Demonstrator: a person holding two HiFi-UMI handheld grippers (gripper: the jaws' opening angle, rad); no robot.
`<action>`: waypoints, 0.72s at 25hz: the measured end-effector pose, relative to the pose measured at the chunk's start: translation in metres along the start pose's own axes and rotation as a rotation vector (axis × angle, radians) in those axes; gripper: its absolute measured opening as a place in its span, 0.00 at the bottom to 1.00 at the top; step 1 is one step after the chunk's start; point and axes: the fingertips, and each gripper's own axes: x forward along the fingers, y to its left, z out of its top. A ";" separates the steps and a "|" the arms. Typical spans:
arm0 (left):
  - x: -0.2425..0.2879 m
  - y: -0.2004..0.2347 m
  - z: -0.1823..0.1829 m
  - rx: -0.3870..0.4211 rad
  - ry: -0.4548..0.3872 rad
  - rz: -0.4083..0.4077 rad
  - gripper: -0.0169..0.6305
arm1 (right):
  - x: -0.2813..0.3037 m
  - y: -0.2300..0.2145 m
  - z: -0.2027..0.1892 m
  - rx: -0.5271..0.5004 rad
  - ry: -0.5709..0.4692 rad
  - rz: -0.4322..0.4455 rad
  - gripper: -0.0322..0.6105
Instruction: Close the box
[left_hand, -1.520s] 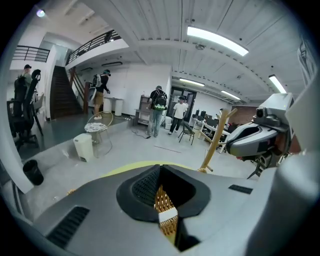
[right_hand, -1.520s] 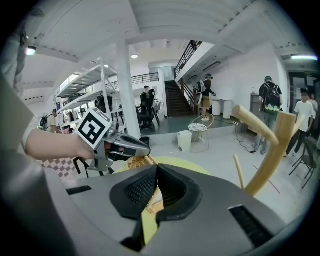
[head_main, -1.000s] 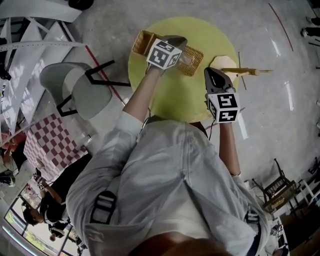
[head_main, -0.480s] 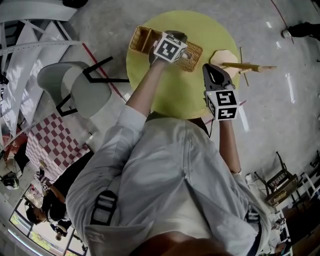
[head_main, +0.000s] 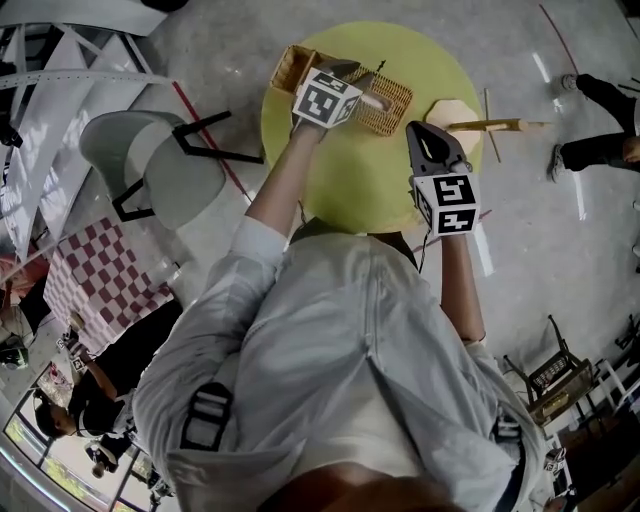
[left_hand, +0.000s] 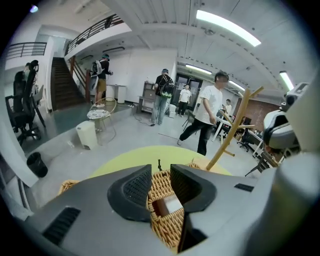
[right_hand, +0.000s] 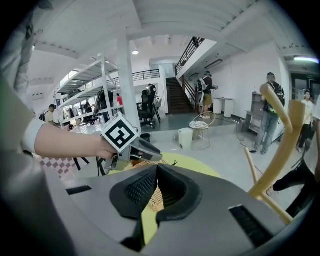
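fingers (left_hand: 131, 192) of left gripper (left_hand: 160, 170) just opened, wicker box (left_hand: 165, 227) between them; right gripper (right_hand: 156, 170) closed.

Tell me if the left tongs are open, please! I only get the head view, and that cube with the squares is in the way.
Observer: Yes. In the left gripper view the left tongs stand apart. They have just been opening, and the woven box shows through the gap, not pinched.
Operator: Is there anything on the box there?
Observer: A small brown-and-white tag sits on the weave right below the gap.
Operator: And the other tongs?
Observer: The right gripper view shows the right tongs closed, with nothing between them.
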 end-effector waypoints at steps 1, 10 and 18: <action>-0.010 0.000 0.001 0.000 -0.020 0.005 0.23 | -0.002 0.003 0.003 -0.008 -0.008 0.002 0.09; -0.096 -0.008 0.003 0.019 -0.173 0.083 0.09 | -0.017 0.029 0.026 -0.080 -0.074 0.019 0.09; -0.169 -0.028 0.027 0.109 -0.304 0.135 0.08 | -0.033 0.036 0.065 -0.167 -0.140 0.014 0.09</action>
